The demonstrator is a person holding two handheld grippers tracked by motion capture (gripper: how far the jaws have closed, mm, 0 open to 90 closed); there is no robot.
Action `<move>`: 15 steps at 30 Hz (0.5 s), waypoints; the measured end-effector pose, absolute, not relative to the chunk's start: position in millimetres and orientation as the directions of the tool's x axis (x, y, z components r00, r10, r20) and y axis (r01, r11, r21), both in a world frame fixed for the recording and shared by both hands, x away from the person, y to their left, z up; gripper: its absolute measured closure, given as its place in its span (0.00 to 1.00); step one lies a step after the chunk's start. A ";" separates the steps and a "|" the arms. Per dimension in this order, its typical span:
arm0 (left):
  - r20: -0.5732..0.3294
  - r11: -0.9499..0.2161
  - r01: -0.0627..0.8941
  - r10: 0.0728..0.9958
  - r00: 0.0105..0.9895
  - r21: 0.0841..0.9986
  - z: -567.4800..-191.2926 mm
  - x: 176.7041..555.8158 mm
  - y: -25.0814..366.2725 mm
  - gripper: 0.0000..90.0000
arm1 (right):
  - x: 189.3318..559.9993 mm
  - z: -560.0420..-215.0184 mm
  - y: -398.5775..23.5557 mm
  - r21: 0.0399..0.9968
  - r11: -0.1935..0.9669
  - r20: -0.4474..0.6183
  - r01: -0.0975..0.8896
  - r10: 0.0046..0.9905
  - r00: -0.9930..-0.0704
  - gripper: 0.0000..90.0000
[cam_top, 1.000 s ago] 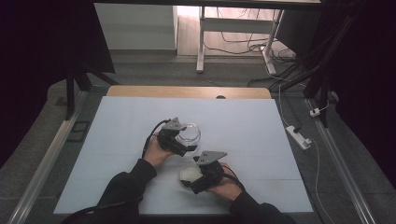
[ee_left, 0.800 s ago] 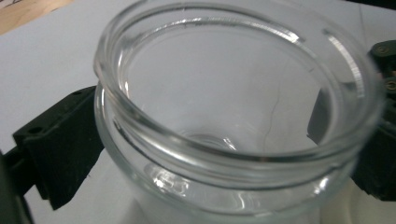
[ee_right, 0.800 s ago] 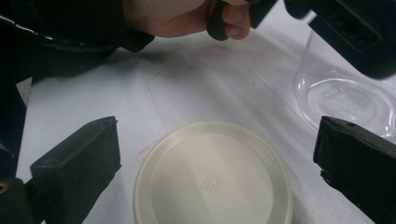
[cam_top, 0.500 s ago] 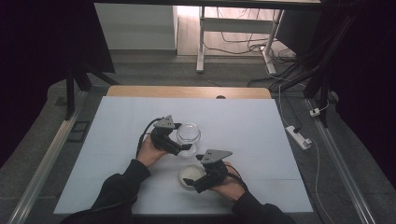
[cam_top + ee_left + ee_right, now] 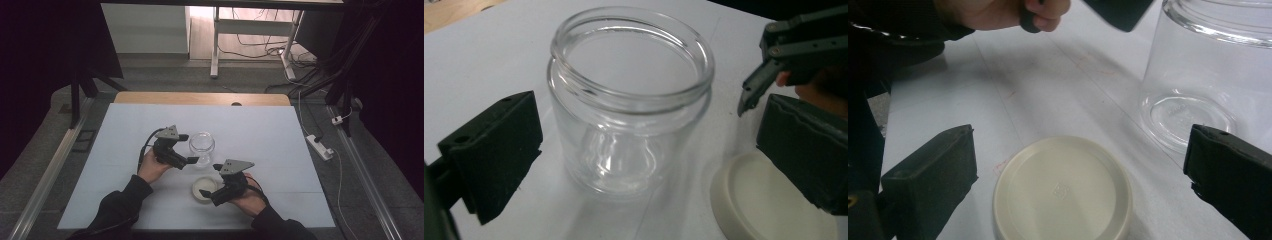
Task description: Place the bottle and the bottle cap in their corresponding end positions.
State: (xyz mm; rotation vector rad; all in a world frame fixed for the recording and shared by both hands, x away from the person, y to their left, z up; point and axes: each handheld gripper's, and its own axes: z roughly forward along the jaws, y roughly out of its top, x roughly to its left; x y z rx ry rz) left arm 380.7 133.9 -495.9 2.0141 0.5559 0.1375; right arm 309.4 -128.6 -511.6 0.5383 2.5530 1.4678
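Note:
A clear glass jar stands upright and lidless on the white table top. My left gripper sits at the jar's left side, open. In the left gripper view the jar stands between the two spread jaws, with a gap on each side. A cream round lid lies flat in front of the jar. My right gripper is open just right of the lid. In the right gripper view the lid lies low between the jaws, untouched, and the jar is at the upper right.
A wooden strip runs along the table's far edge. Metal rails flank both sides. A power strip lies on the floor to the right, and cables and desk legs lie beyond. The left hand is near the right gripper.
The left gripper has drawn back a little to the left of the jar. The right gripper has shifted slightly right, off the lid. Jar and lid stay in place.

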 end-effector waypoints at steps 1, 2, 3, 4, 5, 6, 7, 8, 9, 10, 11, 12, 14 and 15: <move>-0.133 -0.397 0.325 0.439 0.888 0.858 -495.4 378.6 134.4 0.00 | 309.4 -511.2 -129.2 0.860 0.455 0.049 0.232 0.378 -0.924 0.01; -0.131 -0.399 0.323 0.438 0.889 0.858 -494.8 376.7 135.0 0.00 | 309.2 -510.6 -129.7 0.861 0.452 0.051 0.233 0.379 -0.924 0.01; -0.131 -0.399 0.324 0.439 0.889 0.858 -494.1 374.8 135.7 0.00 | 309.1 -509.9 -130.4 0.861 0.453 0.047 0.231 0.381 -0.924 0.01; -0.132 -0.397 0.324 0.440 0.888 0.859 -493.3 372.7 136.5 0.00 | 308.8 -509.2 -131.0 0.863 0.450 0.047 0.229 0.381 -0.923 0.01; -0.134 -0.395 0.325 0.440 0.888 0.859 -492.3 370.7 137.5 0.00 | 308.7 -508.4 -131.8 0.865 0.448 0.046 0.229 0.382 -0.923 0.01; -0.132 -0.395 0.325 0.443 0.887 0.859 -491.3 368.7 138.6 0.00 | 308.6 -507.6 -132.7 0.867 0.444 0.046 0.227 0.383 -0.922 0.01; -0.133 -0.391 0.327 0.447 0.885 0.861 -490.3 366.6 139.8 0.00 | 308.4 -506.8 -133.6 0.868 0.441 0.048 0.229 0.385 -0.922 0.01; -0.137 -0.387 0.330 0.448 0.883 0.861 -489.3 364.6 141.0 0.00 | 308.2 -506.1 -134.4 0.870 0.437 0.049 0.230 0.386 -0.921 0.01; -0.143 -0.385 0.334 0.448 0.883 0.860 -488.3 362.7 142.2 0.00 | 307.9 -505.1 -135.5 0.870 0.435 0.052 0.233 0.389 -0.920 0.01; -0.150 -0.382 0.341 0.450 0.880 0.859 -487.4 360.4 143.2 0.00 | 307.7 -504.4 -136.6 0.870 0.433 0.055 0.236 0.391 -0.919 0.01; -0.152 -0.381 0.342 0.449 0.881 0.859 -486.4 358.2 144.3 0.00 | 307.5 -503.6 -137.7 0.871 0.431 0.057 0.238 0.393 -0.918 0.01; -0.153 -0.379 0.341 0.447 0.881 0.860 -485.5 355.7 145.4 0.00 | 307.2 -502.8 -138.9 0.870 0.430 0.059 0.241 0.394 -0.917 0.01; -0.155 -0.377 0.340 0.443 0.883 0.862 -483.6 350.5 147.9 0.00 | 307.2 -501.3 -141.5 0.870 0.428 0.066 0.245 0.392 -0.918 0.01; -0.160 -0.373 0.342 0.441 0.883 0.863 -482.8 347.8 148.9 0.00 | 306.7 -500.5 -142.7 0.869 0.428 0.066 0.248 0.396 -0.916 0.00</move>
